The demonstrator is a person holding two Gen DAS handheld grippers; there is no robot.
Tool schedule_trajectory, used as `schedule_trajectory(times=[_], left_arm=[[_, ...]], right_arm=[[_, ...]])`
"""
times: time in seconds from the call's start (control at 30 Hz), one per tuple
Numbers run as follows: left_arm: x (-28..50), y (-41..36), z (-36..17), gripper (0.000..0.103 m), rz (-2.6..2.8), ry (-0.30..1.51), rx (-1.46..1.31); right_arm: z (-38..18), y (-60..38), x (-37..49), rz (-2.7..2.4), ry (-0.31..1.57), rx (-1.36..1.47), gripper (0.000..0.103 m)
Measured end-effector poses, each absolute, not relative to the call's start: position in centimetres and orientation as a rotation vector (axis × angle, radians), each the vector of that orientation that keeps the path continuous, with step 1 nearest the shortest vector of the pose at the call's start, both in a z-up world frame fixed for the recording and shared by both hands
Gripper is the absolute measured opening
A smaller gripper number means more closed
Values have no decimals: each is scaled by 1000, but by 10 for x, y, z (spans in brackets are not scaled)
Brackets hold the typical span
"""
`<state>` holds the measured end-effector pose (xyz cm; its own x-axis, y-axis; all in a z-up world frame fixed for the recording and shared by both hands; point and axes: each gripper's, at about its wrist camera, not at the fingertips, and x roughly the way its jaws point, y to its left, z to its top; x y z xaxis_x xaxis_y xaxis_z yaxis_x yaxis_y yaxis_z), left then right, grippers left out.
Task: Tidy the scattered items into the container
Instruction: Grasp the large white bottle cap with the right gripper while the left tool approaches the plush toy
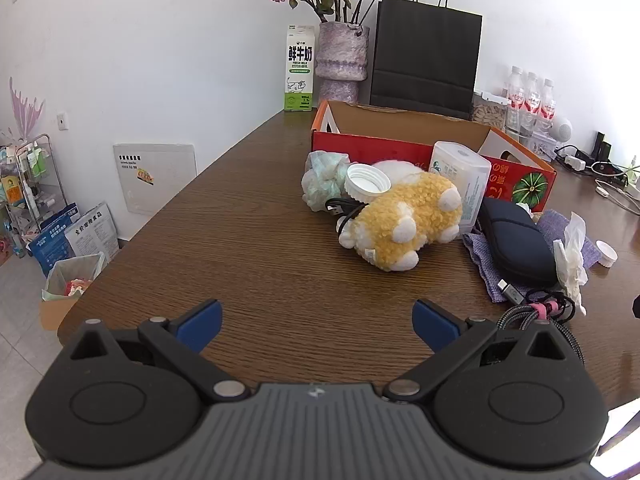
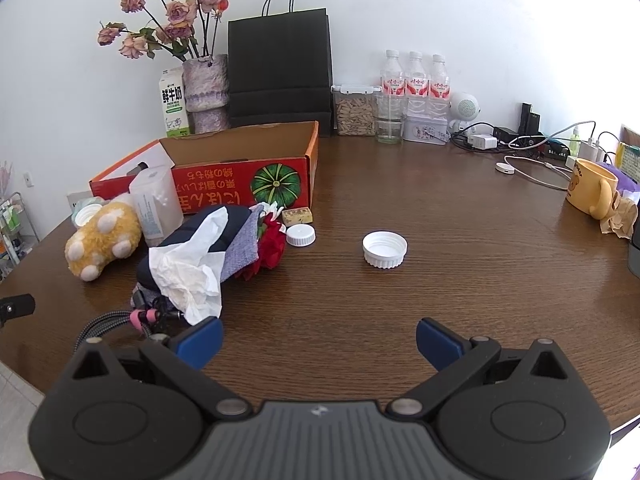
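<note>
Several scattered items lie in a loose heap on the brown wood-grain table [image 1: 240, 240], just in front of the open red and orange cardboard box printed with a green pumpkin [image 2: 256, 176]. Closest to the box stands a translucent white plastic canister [image 1: 460, 184], touching the yellow and white fluffy plush toy [image 1: 408, 224] that lies on its side. Against the toy's far side rests a white ribbed screw cap [image 1: 367, 182], open side up, beside a pale green crumpled bundle [image 1: 322, 184]. Right of the toy, a dark navy zip case [image 1: 516, 244] lies on a purple-grey woven cloth [image 1: 560, 224], with a crumpled white tissue [image 2: 188, 276] draped over it. Something red and frilly [image 2: 268, 248] sits beside the cloth. A braided cable bundle with a pink tie [image 2: 132, 318] lies at the near end of the heap.

Two more white caps lie apart on bare wood: a small one [image 2: 301, 235] near the box, and a larger ribbed one [image 2: 385, 249] well clear of the heap.

Both grippers hover over the near table edge, tilted downward. The left gripper [image 1: 318, 326] is spread wide and holds nothing; the right gripper [image 2: 319, 342] is likewise wide apart and holds nothing.

Behind the box stand a black paper bag [image 2: 280, 64], a vase of dried roses [image 2: 205, 84] and a milk carton [image 1: 299, 68].
</note>
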<state>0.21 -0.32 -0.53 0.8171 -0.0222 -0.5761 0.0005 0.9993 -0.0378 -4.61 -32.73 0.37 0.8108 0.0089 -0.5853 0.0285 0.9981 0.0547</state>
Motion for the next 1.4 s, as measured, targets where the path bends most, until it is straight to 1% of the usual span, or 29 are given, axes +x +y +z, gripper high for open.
schedule_trajectory(times=[0.83,1.4], left_arm=[[9,-7,-5,103,-27,617,-30],[60,-29,3,103,-64,648,21]], right_arm=[[0,-331,-38,-13,640,60,103],[4,-367,18,-65,645,8,103]])
